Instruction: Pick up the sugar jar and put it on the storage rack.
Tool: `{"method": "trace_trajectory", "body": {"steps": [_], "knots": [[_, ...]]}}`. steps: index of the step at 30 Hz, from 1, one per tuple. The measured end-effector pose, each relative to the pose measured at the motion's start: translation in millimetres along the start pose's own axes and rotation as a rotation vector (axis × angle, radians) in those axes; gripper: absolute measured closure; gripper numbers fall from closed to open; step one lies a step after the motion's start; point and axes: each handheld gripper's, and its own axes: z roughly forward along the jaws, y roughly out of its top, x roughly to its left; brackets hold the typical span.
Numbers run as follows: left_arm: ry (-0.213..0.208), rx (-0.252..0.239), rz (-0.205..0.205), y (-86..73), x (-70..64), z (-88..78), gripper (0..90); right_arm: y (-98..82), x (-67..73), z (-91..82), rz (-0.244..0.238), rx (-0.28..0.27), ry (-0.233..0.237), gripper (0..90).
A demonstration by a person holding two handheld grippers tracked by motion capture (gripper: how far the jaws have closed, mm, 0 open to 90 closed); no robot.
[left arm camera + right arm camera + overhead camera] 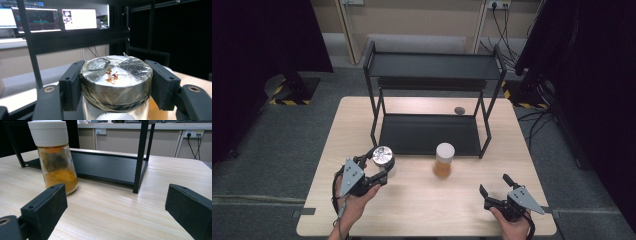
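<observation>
A glass jar with a silver, foil-covered lid (383, 155) (116, 75) hangs above the table's left front, my left gripper (374, 161) (116, 85) shut on it just under the lid. A second jar (444, 160) (55, 157), white-capped and holding orange powder, stands upright on the table in front of the black rack's lower shelf (427, 134) (105, 165). At the front right my right gripper (494, 188) (116, 212) rests open and level, nothing between its jaws, with the white-capped jar off to its left.
The black two-tier rack (432, 65) takes up the back middle of the wooden table (422, 200). A small dark disc (459, 110) lies on the table behind the rack. Rack legs (140, 157) stand near the orange jar.
</observation>
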Motion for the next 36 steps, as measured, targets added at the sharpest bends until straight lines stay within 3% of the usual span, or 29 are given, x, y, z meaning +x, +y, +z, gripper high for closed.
{"method": "trace_trajectory", "body": {"steps": [12,36], "knots": [[0.036,-0.048,0.022,26.8,-1.1,12.1,34.9,0.1,0.3,0.1,0.001,0.000,-0.002,4.2],[0.104,-0.086,0.027,53.4,-8.9,27.0,35.0,-0.2,0.1,-0.1,0.003,-0.001,-0.002,4.1]]}}
